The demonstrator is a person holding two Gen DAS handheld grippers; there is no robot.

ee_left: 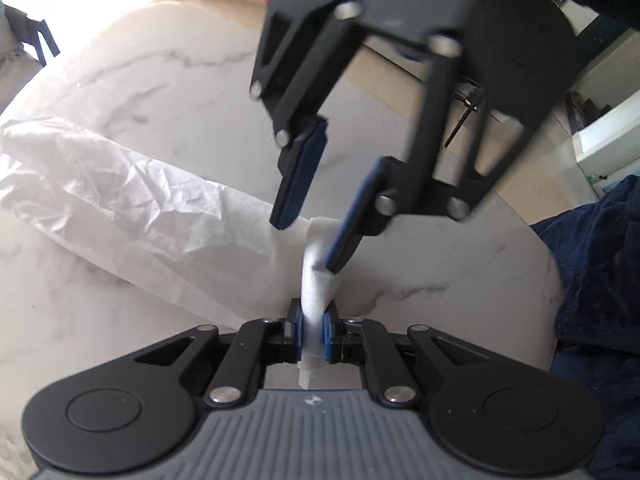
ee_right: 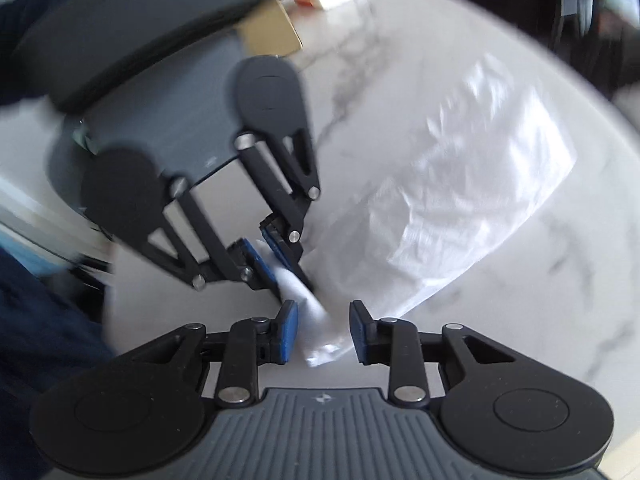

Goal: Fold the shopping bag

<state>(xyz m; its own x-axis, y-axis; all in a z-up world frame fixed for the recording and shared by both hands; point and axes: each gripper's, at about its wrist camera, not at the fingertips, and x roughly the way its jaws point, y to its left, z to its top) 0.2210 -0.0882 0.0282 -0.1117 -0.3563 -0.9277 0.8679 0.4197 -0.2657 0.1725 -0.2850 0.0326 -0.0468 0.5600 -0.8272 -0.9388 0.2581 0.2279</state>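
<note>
1. The bag point(ee_left: 120, 184), white and crinkled, lies flat on the marble desk point(ee_left: 440, 276); one end is gathered into a narrow strip point(ee_left: 318, 276) that rises off the desk.
2. The left claw point(ee_left: 311, 334) is pressed together on that strip, with a short tail of bag poking out below its pads.
3. The right claw point(ee_left: 310, 236) hangs just above the left one, spread; the strip runs up between its pads, and only one pad seems to brush it. From its own camera the right claw point(ee_right: 323, 332) also stands apart, with the strip in the gap and no pinch.
4. Risk: with only the left claw holding, any pull away from the bag could slide the thin, slick strip out, and the gathered end would fall open.
5. Risk: the two claws sit very near each other along the strip, so a careless closing could knock pads together or catch a stray layer, skewing the fold.
6. Risk: the bag's far end lies loose, so dragging may bunch it.
</note>
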